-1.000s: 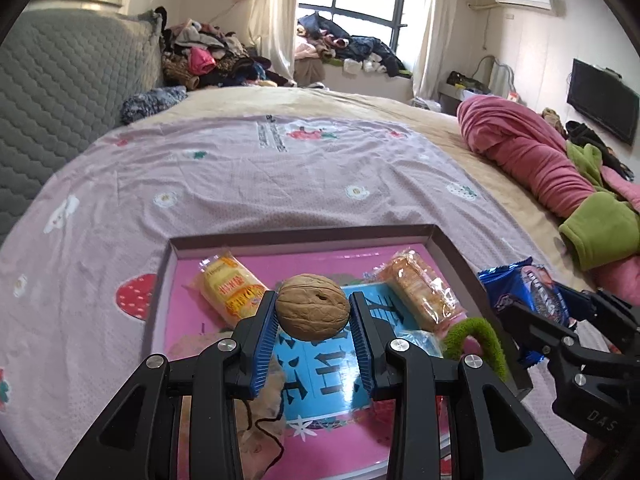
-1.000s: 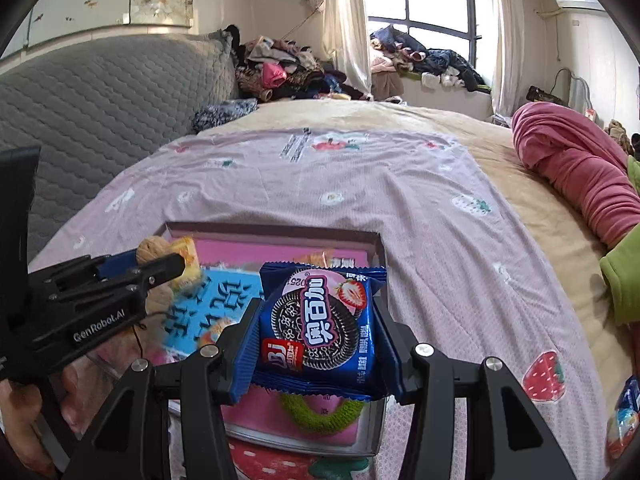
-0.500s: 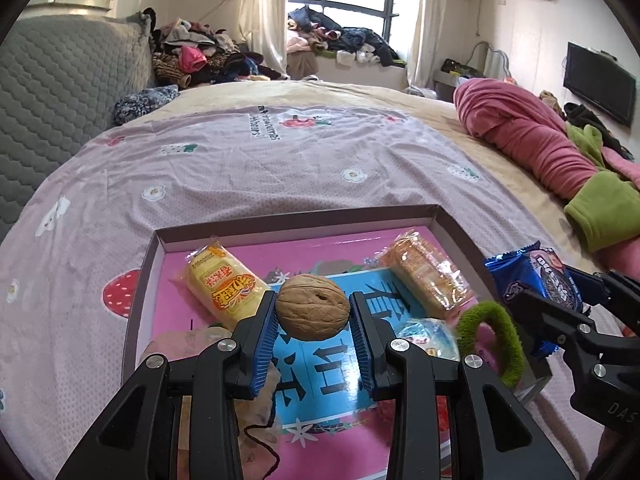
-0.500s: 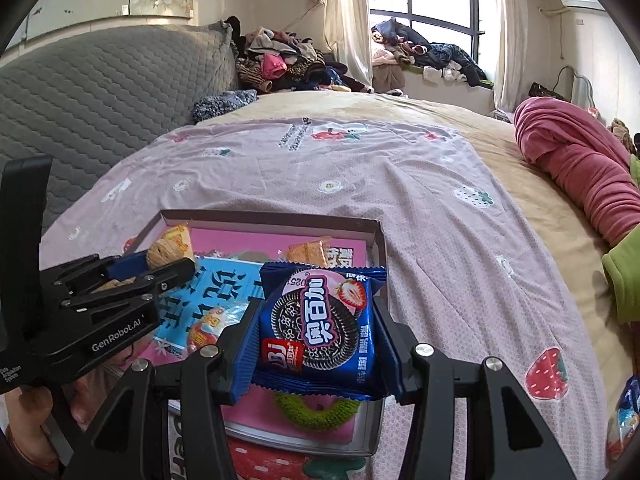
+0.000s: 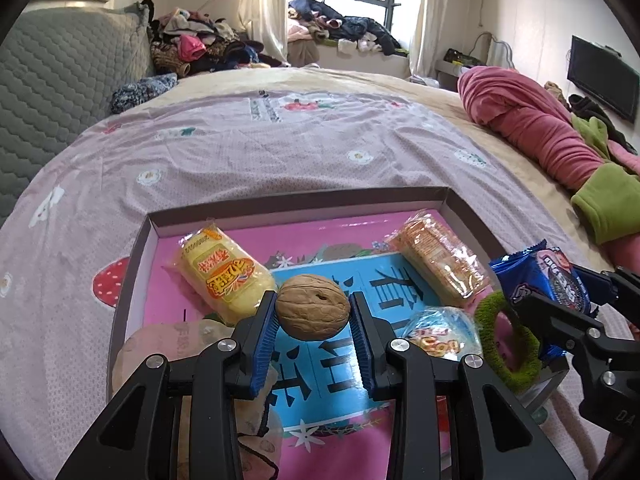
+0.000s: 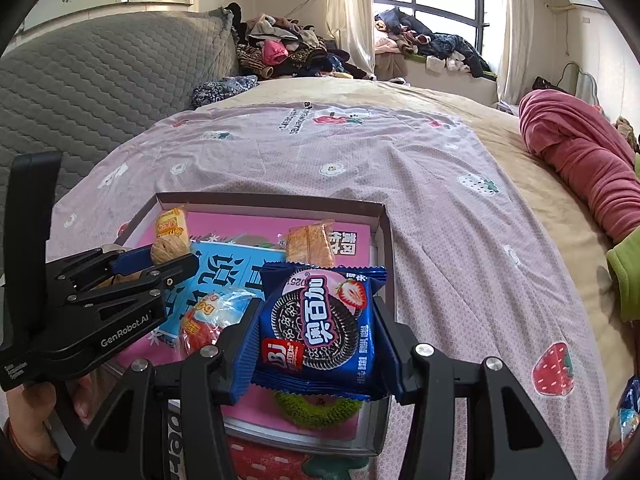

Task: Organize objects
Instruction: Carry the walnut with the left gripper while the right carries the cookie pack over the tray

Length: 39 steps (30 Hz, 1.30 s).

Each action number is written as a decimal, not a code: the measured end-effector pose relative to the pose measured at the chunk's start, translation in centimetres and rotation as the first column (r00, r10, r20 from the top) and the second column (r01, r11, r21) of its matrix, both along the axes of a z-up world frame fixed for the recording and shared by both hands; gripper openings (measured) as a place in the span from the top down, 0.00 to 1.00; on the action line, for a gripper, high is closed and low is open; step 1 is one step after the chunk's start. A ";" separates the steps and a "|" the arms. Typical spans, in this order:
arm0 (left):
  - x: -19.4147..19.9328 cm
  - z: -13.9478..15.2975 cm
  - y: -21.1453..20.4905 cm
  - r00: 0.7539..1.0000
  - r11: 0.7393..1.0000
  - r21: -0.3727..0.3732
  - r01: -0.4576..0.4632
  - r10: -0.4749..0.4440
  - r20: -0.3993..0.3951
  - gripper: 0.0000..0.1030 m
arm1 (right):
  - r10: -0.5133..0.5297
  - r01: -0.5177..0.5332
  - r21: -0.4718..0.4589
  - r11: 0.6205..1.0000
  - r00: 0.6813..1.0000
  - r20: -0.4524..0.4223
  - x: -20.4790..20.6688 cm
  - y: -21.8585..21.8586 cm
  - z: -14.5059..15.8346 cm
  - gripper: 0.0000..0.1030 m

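Meanwhile the left gripper (image 5: 313, 307) pinches a walnut (image 5: 312, 306) over the tray (image 5: 304, 202), while the right gripper (image 6: 316, 330) clamps a blue cookie packet (image 6: 320, 326) at the tray's near right corner.

Partly hidden items in and around a shallow tray on a bed.

The left hand-held gripper (image 5: 314, 312) and its walnut (image 5: 313, 306) cover part of the tray's blue printed sheet (image 5: 384, 284). A green ring (image 6: 316, 408) shows only below the blue cookie packet (image 6: 320, 324) in the right wrist view. A pale pouch (image 5: 160, 344) is half hidden behind the gripper's frame. A blue packet (image 6: 628, 404) is cut off at the right edge.
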State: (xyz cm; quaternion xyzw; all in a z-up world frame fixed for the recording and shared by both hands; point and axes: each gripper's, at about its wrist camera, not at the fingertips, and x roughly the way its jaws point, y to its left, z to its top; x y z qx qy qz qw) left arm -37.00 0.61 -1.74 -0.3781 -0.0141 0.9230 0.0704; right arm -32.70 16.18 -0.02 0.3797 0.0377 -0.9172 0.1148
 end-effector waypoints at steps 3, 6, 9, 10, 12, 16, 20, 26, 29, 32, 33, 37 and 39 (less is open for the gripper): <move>-0.2 -0.4 -0.1 1.000 1.000 0.004 0.000 0.000 0.011 0.64 | -0.001 0.001 0.000 1.000 1.000 0.003 0.0 0.0 -0.1 0.50; -0.3 -0.5 -0.1 1.000 1.000 0.004 0.005 -0.005 0.014 0.64 | -0.002 0.002 0.004 1.000 1.000 0.013 -0.2 0.1 -0.3 0.50; -0.3 -0.7 0.1 1.000 1.000 0.004 0.013 -0.013 0.020 0.64 | 0.004 -0.005 0.014 1.000 1.000 0.030 -0.4 0.0 -0.7 0.50; -0.2 -0.8 0.2 1.000 1.000 0.005 0.019 -0.019 0.022 0.64 | 0.007 -0.008 0.017 1.000 0.999 0.033 -0.4 -0.1 -0.8 0.50; -0.2 -0.9 0.3 0.999 1.000 -0.002 0.021 -0.021 0.024 0.64 | 0.009 -0.010 0.023 1.000 0.999 0.041 -0.4 -0.2 -1.0 0.50; -0.4 -1.3 0.3 0.999 1.000 -0.007 0.024 -0.024 0.039 0.64 | 0.008 -0.009 0.028 1.000 0.999 0.043 -0.4 -0.2 -1.2 0.50; -0.4 -1.6 0.4 0.998 1.000 -0.005 0.030 -0.029 0.048 0.64 | 0.004 -0.005 0.028 1.000 0.999 0.043 -0.5 -0.2 -1.3 0.49; -0.5 -1.9 0.4 0.998 1.000 -0.013 0.028 -0.027 0.052 0.64 | -0.003 0.001 0.035 0.999 0.999 0.042 -0.7 -0.4 -1.7 0.49; -0.5 -2.1 0.4 0.998 0.999 -0.028 0.020 -0.019 0.053 0.64 | -0.002 0.000 0.039 0.999 0.999 0.048 -0.9 -0.4 -1.9 0.49; -0.5 -2.2 0.5 0.998 0.999 -0.041 0.017 -0.015 0.057 0.64 | -0.002 -0.001 0.046 0.999 0.999 0.049 -1.0 -0.4 -2.1 0.49; -0.6 -2.3 0.5 0.998 0.999 -0.042 0.017 -0.014 0.058 0.64 | -0.001 -0.001 0.046 0.999 0.999 0.051 -1.0 -0.4 -2.1 0.49; -0.7 -2.5 0.5 0.998 0.999 -0.047 0.015 -0.011 0.067 0.64 | -0.004 0.001 0.060 0.998 0.998 0.055 -1.1 -0.5 -2.4 0.49; -0.7 -2.5 0.5 0.998 0.999 -0.050 0.015 -0.011 0.069 0.64 | -0.006 0.003 0.058 0.998 0.998 0.057 -1.2 -0.4 -2.4 0.49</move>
